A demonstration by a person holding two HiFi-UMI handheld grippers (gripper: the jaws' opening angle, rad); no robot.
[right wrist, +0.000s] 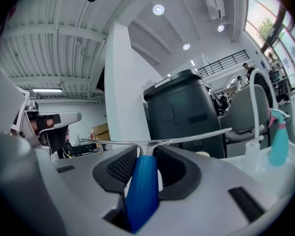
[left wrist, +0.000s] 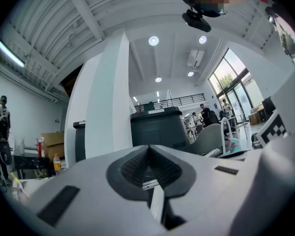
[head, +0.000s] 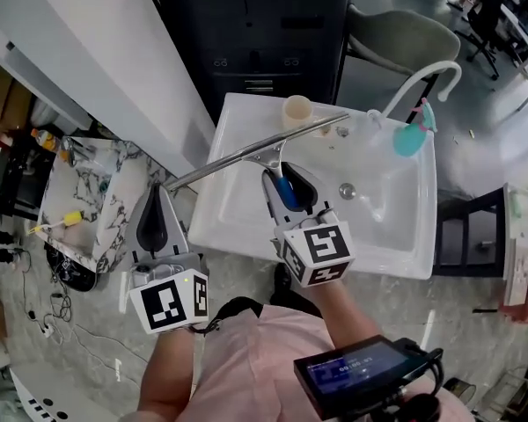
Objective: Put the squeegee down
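Right gripper [right wrist: 145, 154] first: its pads [right wrist: 119, 167] are clamped on the blue handle [right wrist: 141, 193] of the squeegee [head: 262, 150], so the tool is held up, not set down anywhere. The handle runs back between the jaws, and the long metal blade is carried crosswise just past the fingertips.

In the head view the blade is seen over the white sink [head: 238, 214]. Its left end pokes out past the sink's left rim and its right end is up near the beige cup [head: 297, 111] at the back edge. Whether the blade touches the sink can't be told.

Left gripper [left wrist: 148, 149]: the jaws are closed together with nothing gripped between them. It's held off to the left of the sink, beside a marble-patterned surface [head: 114, 174], with the blade's left end near its tip.

Further out, a curved white faucet [head: 420, 79] and a teal spray bottle [head: 410, 137] are found at the sink's back right corner. A dark cabinet [head: 255, 25] stands behind the sink.
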